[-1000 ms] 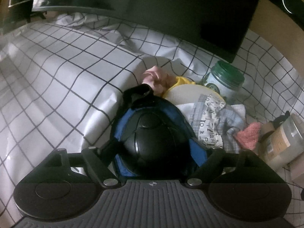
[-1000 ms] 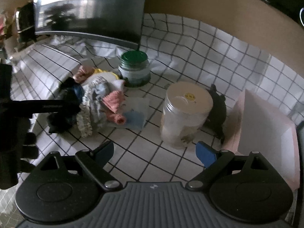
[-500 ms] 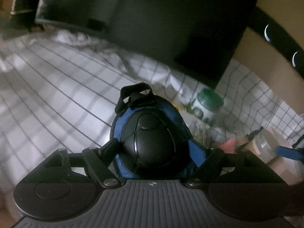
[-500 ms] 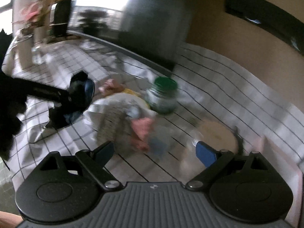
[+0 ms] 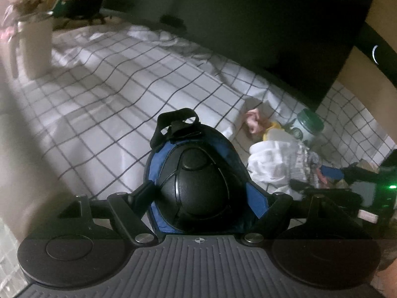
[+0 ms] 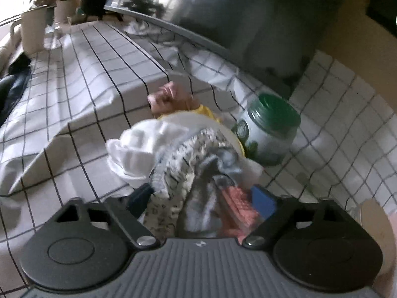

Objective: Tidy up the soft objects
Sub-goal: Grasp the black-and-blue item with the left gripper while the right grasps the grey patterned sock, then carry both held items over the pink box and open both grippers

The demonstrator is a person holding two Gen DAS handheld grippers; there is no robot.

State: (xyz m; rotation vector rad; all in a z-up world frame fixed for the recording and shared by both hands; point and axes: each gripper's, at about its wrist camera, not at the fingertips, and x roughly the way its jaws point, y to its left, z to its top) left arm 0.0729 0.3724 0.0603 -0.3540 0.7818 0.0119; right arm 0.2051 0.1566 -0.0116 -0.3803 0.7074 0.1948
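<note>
Left claw (image 5: 207, 196) clamped on black-and-blue knee pad (image 5: 198, 183), held above checked cloth (image 5: 104, 104) covering table. Right claw (image 6: 203, 198) spread wide, fingers either side of cloth pile (image 6: 188, 159); contact unclear, blurred. Pile lies near table's back edge, touching green-lidded jar (image 6: 270, 129). Pink rag (image 6: 171, 96) just behind pile.

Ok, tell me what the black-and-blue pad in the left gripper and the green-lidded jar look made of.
Black-and-blue pad: apparently a hard glossy plastic shell, seamed, on blue fabric backing with a woven black strap loop. Green-lidded jar: probably clear glass or plastic, shiny wall; the lid looks like ridged plastic.
</note>
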